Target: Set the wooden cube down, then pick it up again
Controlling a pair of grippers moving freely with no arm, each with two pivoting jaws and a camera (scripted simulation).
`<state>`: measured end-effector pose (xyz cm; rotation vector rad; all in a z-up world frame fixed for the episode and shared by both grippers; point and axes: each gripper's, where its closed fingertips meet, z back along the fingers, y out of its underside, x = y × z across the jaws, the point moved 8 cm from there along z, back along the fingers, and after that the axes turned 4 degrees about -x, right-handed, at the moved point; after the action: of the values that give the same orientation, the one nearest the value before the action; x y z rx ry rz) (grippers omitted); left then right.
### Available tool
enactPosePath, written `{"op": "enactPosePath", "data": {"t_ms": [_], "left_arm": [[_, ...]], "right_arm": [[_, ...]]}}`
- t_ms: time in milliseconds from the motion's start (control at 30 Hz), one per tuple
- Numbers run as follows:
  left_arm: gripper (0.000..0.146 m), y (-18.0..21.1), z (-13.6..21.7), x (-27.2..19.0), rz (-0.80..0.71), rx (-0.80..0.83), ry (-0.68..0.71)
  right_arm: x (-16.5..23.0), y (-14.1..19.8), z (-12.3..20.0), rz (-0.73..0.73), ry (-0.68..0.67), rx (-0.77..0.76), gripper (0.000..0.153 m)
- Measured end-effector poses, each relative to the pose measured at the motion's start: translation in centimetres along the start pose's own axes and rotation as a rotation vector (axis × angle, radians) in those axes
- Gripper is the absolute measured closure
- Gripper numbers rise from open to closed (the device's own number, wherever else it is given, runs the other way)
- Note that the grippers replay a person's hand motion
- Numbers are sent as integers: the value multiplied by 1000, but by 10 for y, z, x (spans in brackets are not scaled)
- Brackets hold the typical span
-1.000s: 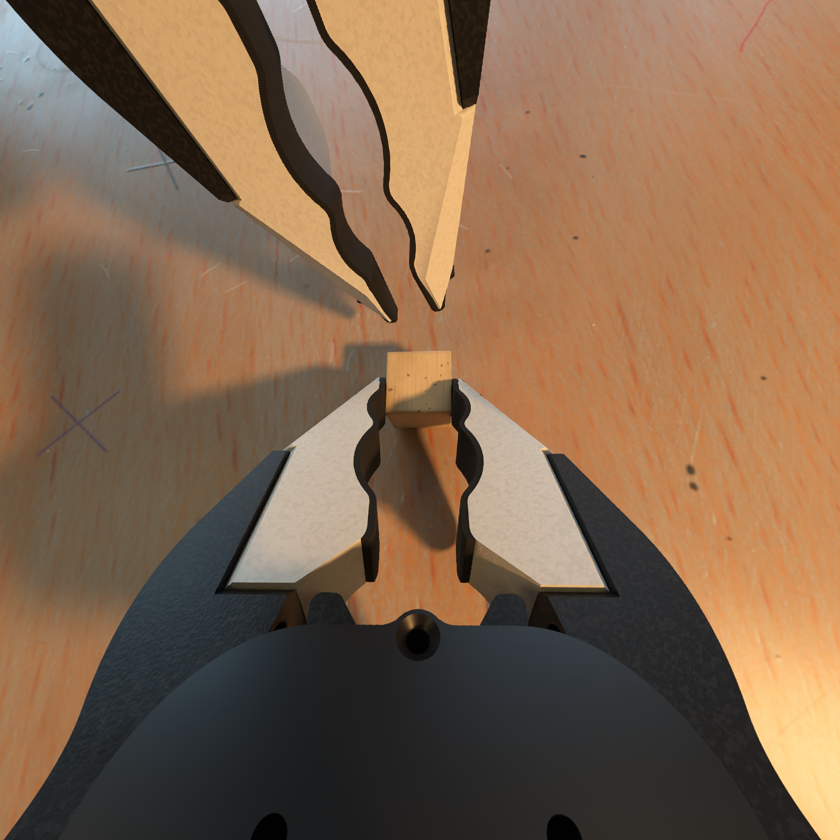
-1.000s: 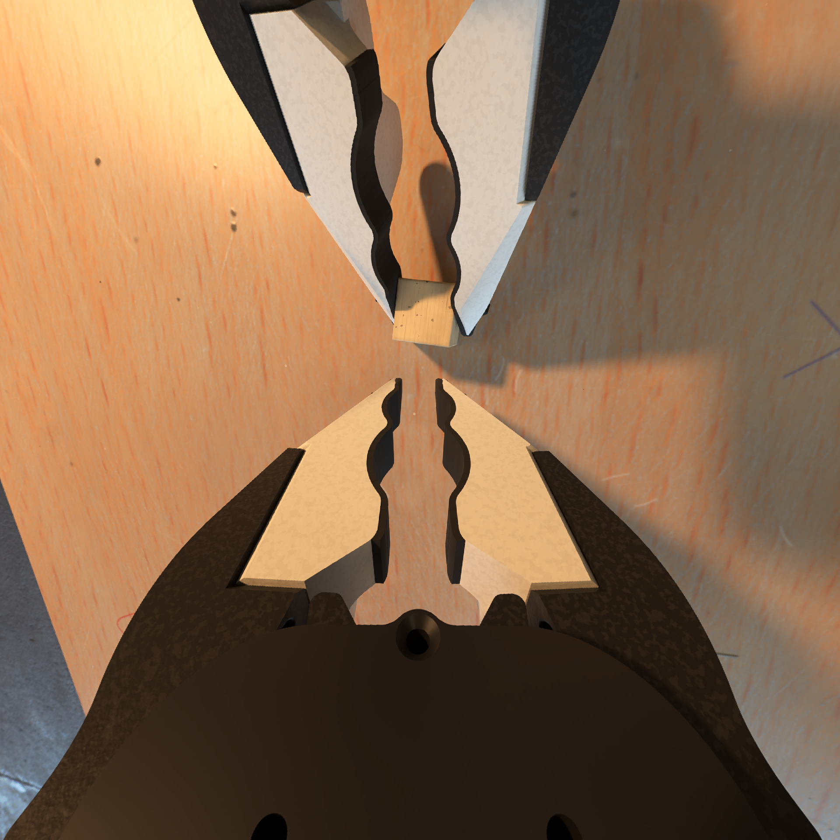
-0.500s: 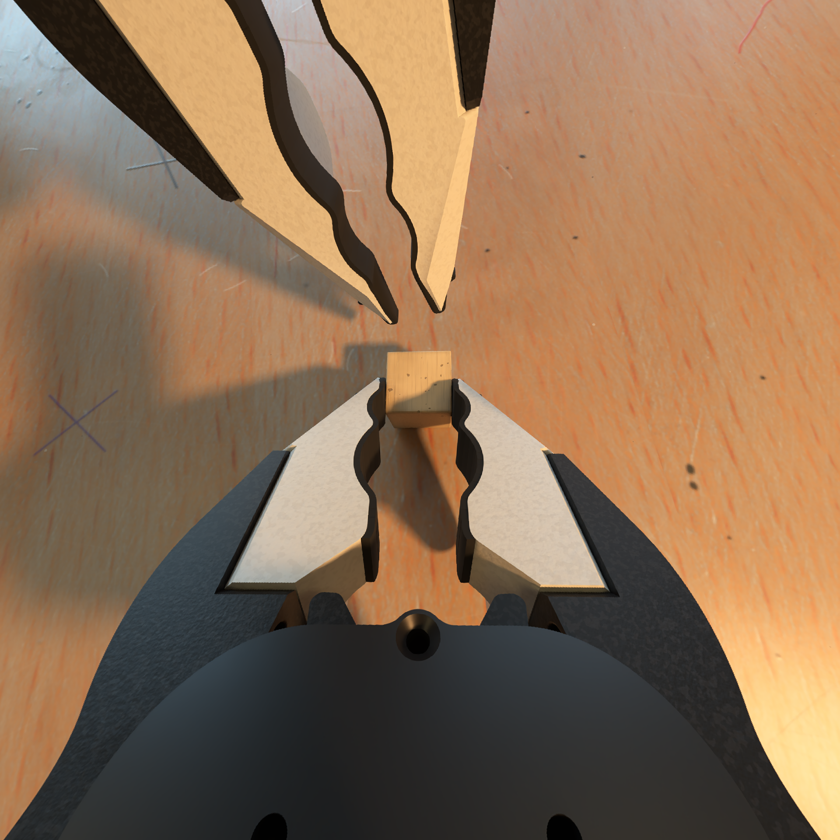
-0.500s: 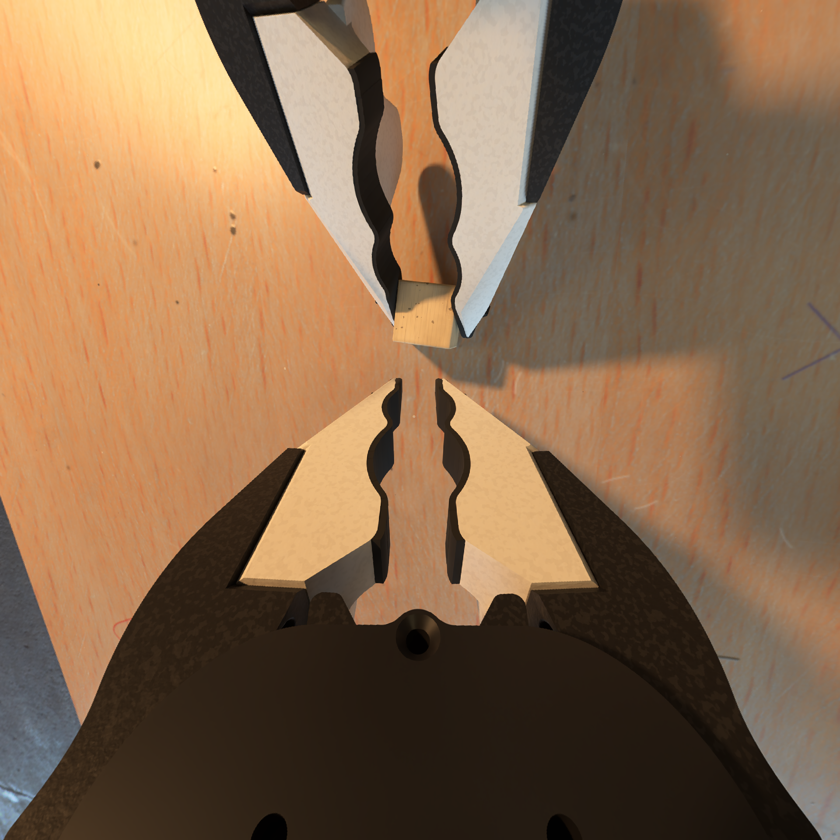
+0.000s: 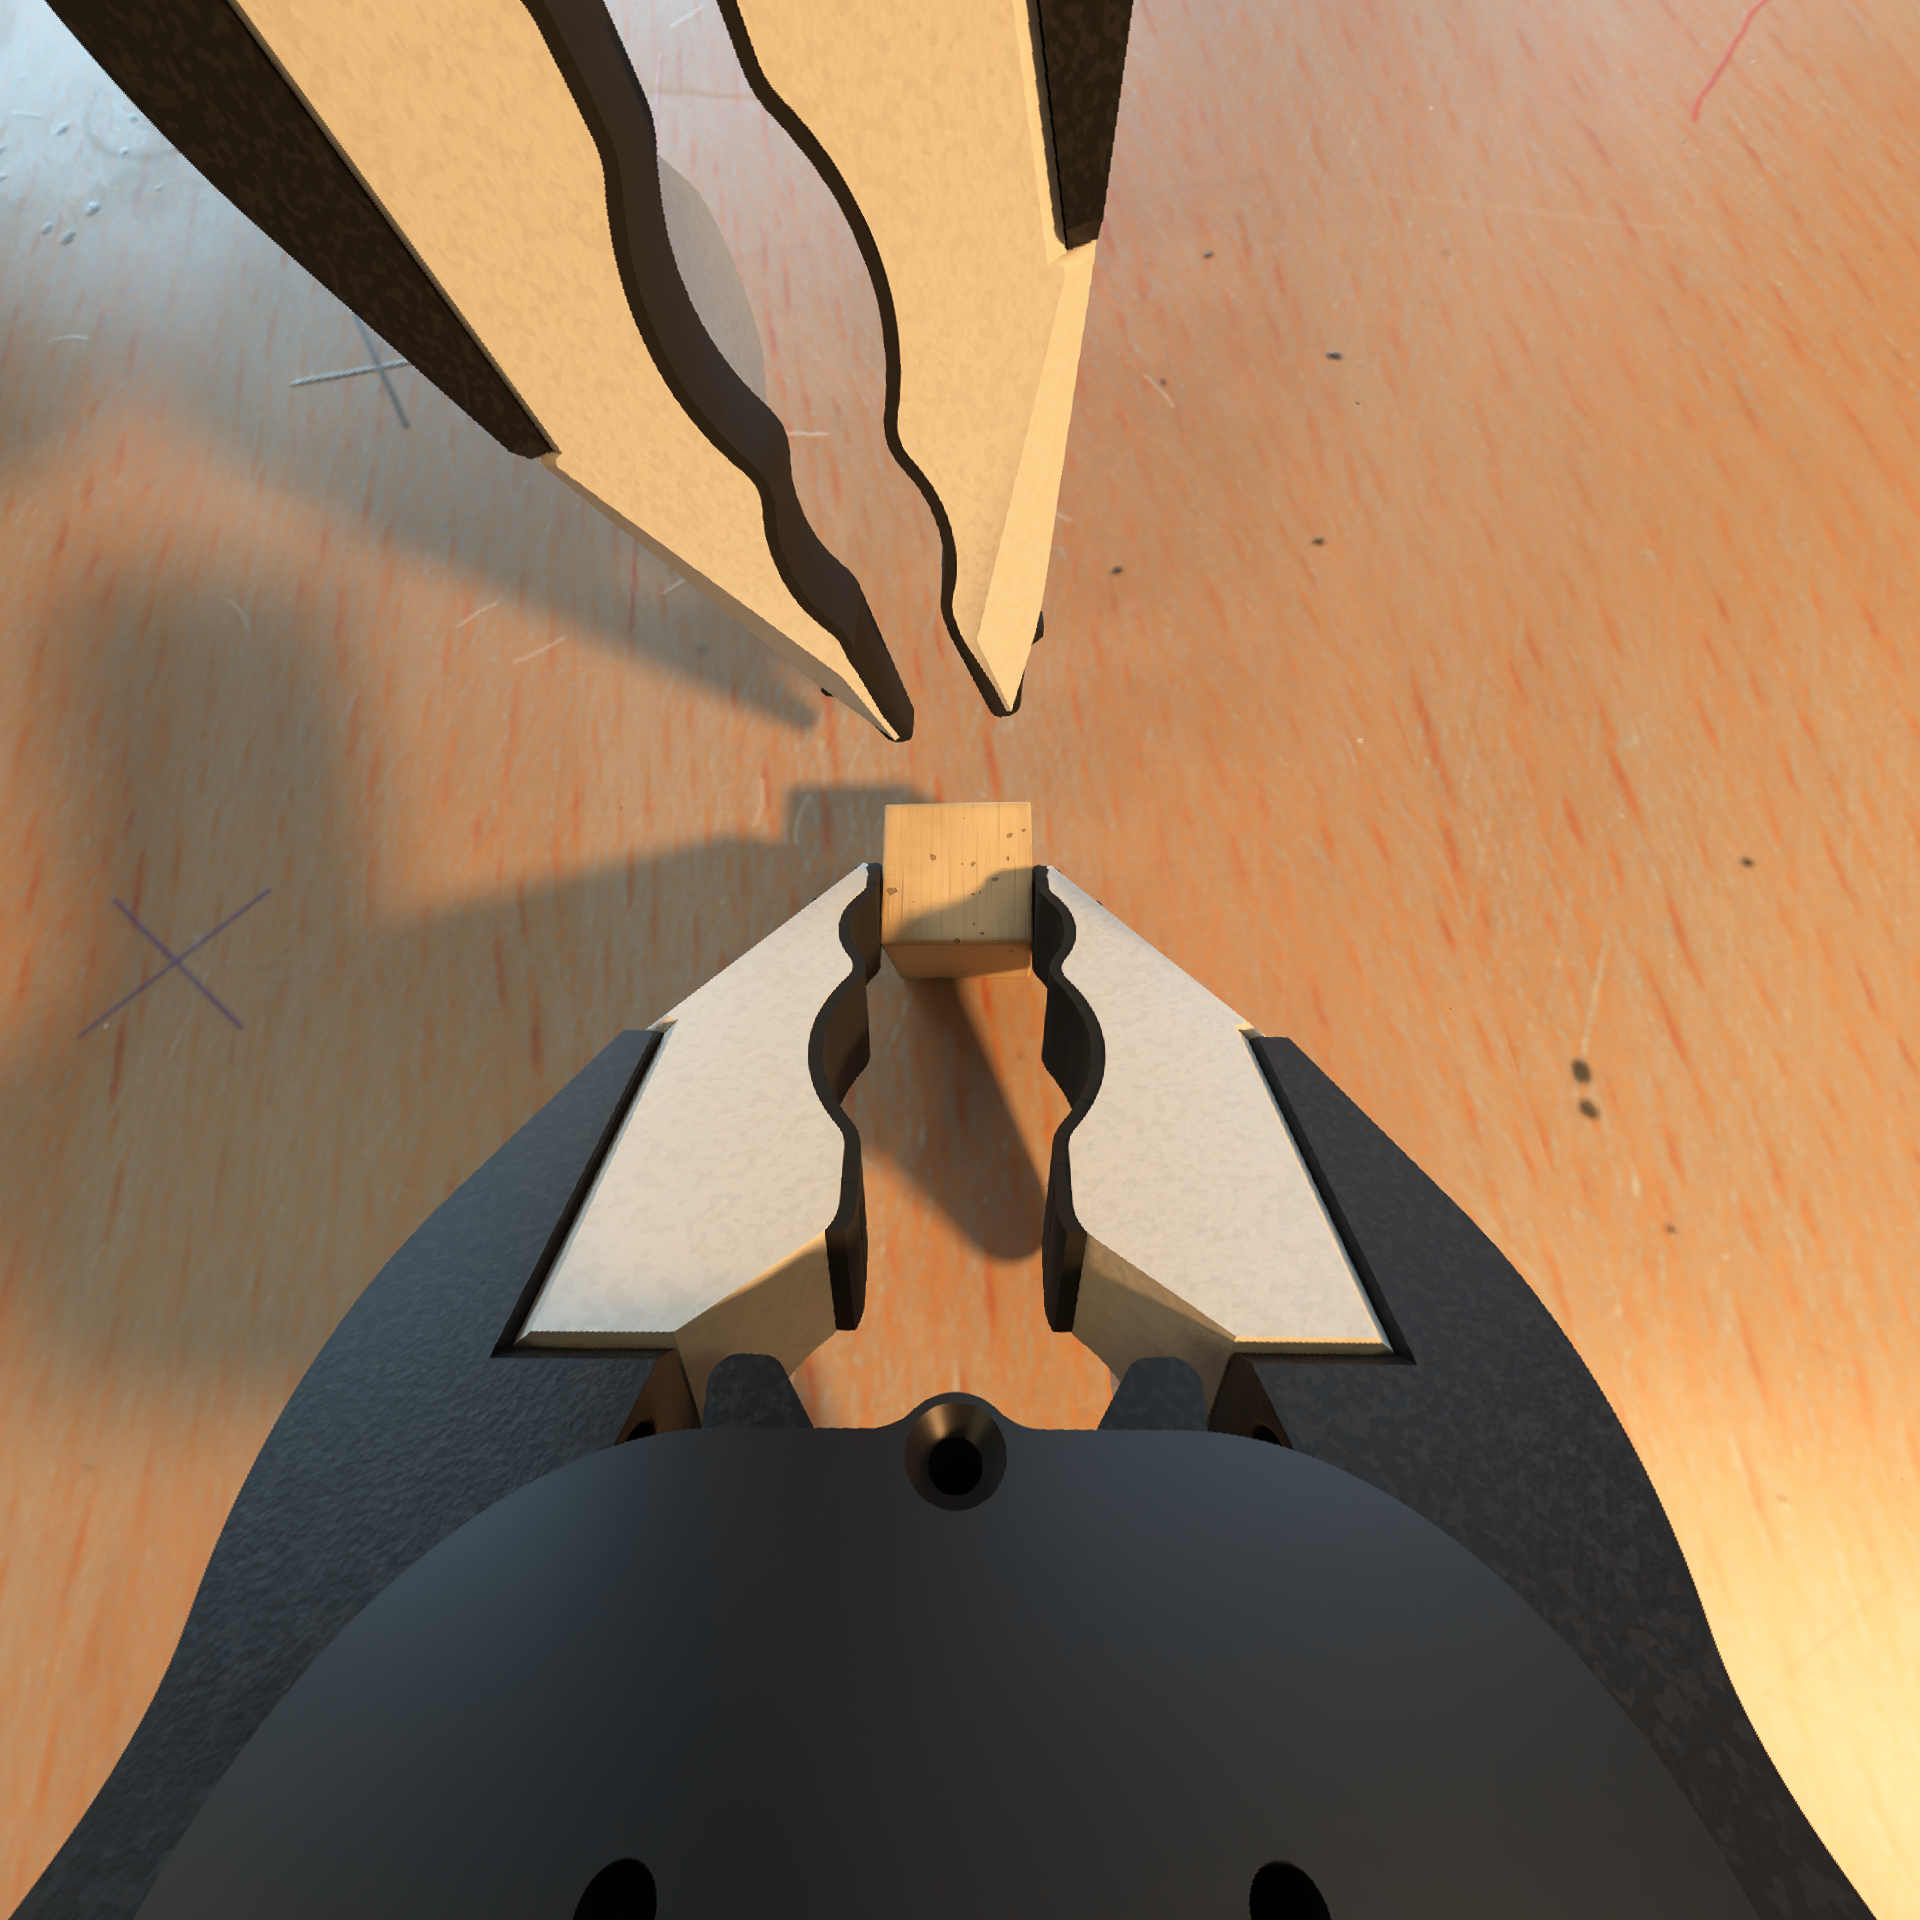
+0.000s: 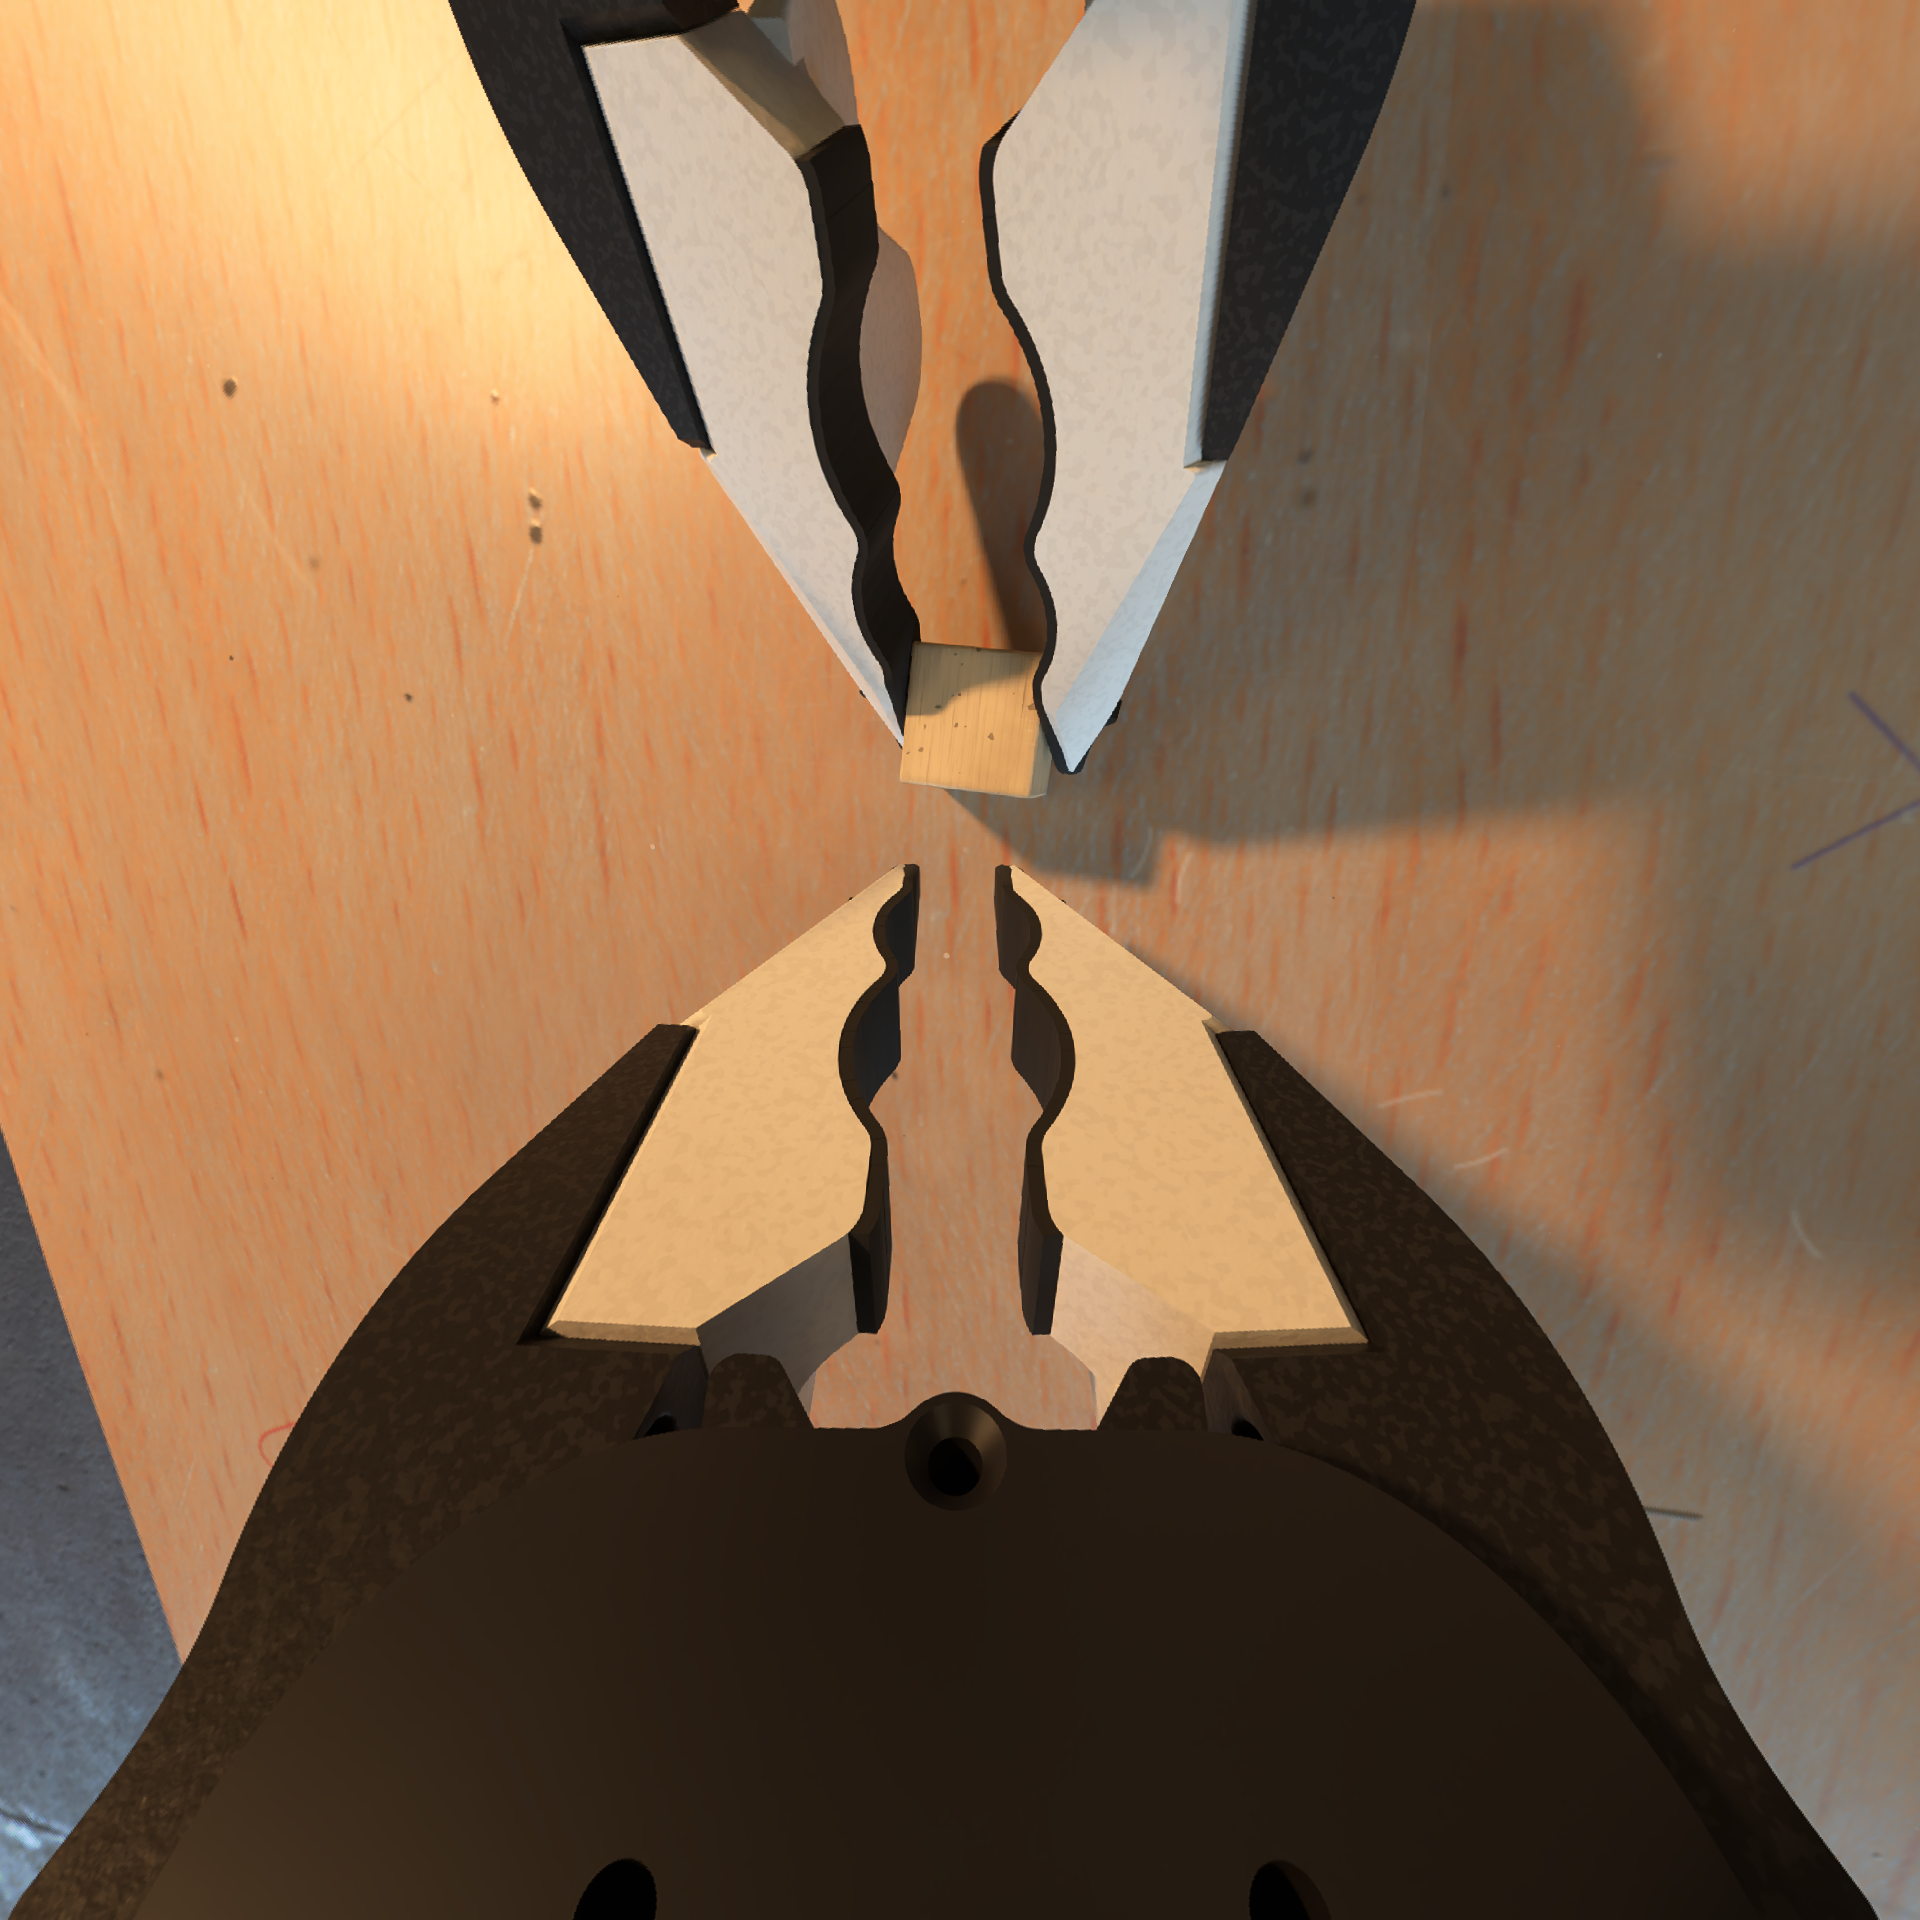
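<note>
A small pale wooden cube (image 5: 958, 920) sits between the fingertips of my left gripper (image 5: 956, 878), which is shut on it low over the wooden table (image 5: 1455, 727). I cannot tell whether the cube touches the table. In the right wrist view the cube (image 6: 971, 722) shows in the left gripper (image 6: 985, 750) from the opposite side. My right gripper (image 6: 956, 873) faces it tip to tip, a short gap away, empty, with its fingers a narrow slit apart. It also shows in the left wrist view (image 5: 951, 722), just beyond the cube.
The table's edge and a grey floor (image 6: 62, 1558) show at the lower left of the right wrist view. Faint pencil crosses (image 5: 177, 961) mark the tabletop. Long shadows of the grippers lie across the wood.
</note>
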<state>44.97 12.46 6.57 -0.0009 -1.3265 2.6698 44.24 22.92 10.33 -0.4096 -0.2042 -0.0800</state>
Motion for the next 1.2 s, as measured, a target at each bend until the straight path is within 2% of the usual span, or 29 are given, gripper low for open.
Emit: {"op": "enactPosePath", "data": {"t_ms": [1200], "left_arm": [[118, 0, 2, 1, -9, 0, -9]], "right_arm": [[-2, 1, -1, -17, -7, -9, 138]]}}
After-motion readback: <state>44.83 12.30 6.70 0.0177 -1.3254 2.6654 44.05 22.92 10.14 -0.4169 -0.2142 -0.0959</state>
